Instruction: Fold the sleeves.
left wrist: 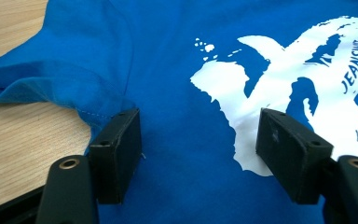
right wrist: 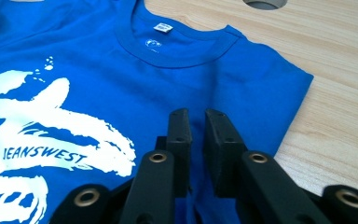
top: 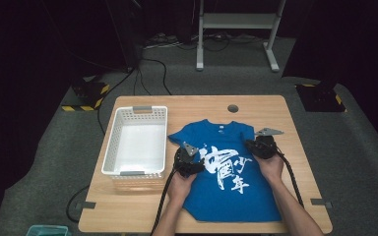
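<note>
On my feeds the only wording I can read is "JEANSWEST", in small blue capitals inside the white brush-stroke print (right wrist: 51, 135) on the chest of the blue cotton T-shirt (right wrist: 242, 88). From the left gripper view I catch just its start, "JEANSW", running off the frame edge. The print's large white brush characters (top: 226, 169) I cannot make out. The small white neck label (right wrist: 162, 27) is too small to read.

Left of the left gripper (top: 189, 160), the basket (top: 111, 147) stands near, walling that side. Bare table (top: 300, 162) lies open right of the right gripper (top: 262, 146). Beneath both, the shirt (top: 226, 196) lies flat.
</note>
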`<state>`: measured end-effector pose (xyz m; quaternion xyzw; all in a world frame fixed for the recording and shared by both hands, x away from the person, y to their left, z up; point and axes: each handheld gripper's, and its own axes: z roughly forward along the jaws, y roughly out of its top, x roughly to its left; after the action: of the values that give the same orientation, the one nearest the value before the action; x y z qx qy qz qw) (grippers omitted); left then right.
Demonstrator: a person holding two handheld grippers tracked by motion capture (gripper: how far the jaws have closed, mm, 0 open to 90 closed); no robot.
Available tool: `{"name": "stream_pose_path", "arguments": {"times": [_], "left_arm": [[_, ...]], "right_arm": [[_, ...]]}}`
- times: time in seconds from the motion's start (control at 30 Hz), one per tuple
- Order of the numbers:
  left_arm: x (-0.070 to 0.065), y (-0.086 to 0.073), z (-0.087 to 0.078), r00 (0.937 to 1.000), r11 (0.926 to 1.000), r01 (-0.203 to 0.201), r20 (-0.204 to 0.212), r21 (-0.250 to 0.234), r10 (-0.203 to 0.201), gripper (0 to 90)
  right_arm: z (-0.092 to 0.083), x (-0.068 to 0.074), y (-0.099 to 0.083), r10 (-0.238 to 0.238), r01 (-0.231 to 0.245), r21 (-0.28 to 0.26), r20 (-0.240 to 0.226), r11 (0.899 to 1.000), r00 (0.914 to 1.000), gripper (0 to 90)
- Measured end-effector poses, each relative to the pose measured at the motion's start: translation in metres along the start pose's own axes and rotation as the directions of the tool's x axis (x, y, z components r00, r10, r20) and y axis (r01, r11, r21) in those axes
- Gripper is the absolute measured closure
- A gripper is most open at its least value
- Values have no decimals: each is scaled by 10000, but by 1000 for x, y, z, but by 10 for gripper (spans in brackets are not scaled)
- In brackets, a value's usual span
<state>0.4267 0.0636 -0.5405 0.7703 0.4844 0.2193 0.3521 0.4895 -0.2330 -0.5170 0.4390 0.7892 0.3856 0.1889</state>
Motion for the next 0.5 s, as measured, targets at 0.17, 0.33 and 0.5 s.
{"name": "stream_pose_path", "arguments": {"times": [0.17,0.33,0.5], "left_arm": [[0,0,0,10000,10000,-1,-3,-12,1,312],[0,0,0,10000,10000,-46,-7,18,46,312],[0,0,0,10000,10000,-53,-5,23,53,312]], "right_arm": [[-3,0,1,115,-117,-84,-193,9999,9997,686],[-6,-3,3,224,-229,-175,-278,9996,9994,626],[-10,-4,4,256,-260,-236,-205,9994,9995,587]]}}
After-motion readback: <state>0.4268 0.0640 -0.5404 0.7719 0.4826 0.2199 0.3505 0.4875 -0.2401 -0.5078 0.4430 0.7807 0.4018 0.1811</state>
